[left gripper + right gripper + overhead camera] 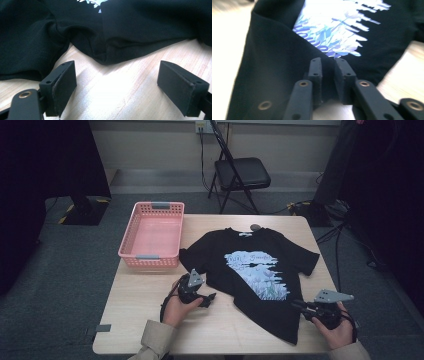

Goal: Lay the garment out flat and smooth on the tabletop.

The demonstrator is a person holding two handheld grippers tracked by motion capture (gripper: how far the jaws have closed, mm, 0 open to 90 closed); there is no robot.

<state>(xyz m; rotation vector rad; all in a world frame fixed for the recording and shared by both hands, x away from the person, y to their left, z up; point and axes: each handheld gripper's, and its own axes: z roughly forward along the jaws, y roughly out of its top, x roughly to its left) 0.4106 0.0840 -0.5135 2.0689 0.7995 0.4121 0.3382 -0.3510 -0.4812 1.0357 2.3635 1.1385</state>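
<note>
A black cotton T-shirt with a blue-and-white printed front (250, 270) lies spread flat on the pale wooden surface (145, 305), beside an empty pink plastic basket (152, 235). The left tongs (209, 298) stand wide apart just short of the shirt's hem. The right tongs (327, 75) are pinched nearly together on the shirt's lower edge.

A light wooden rectangular table (150, 305) stands on grey carpet. On it lie 2 things: a pink plastic lattice basket (152, 234) at its far left corner, slightly overhanging the left edge, and a black short-sleeved T-shirt (250, 270) with a pale blue print, spread flat across the middle and right, front up. The basket and shirt sit near each other, apart.
</note>
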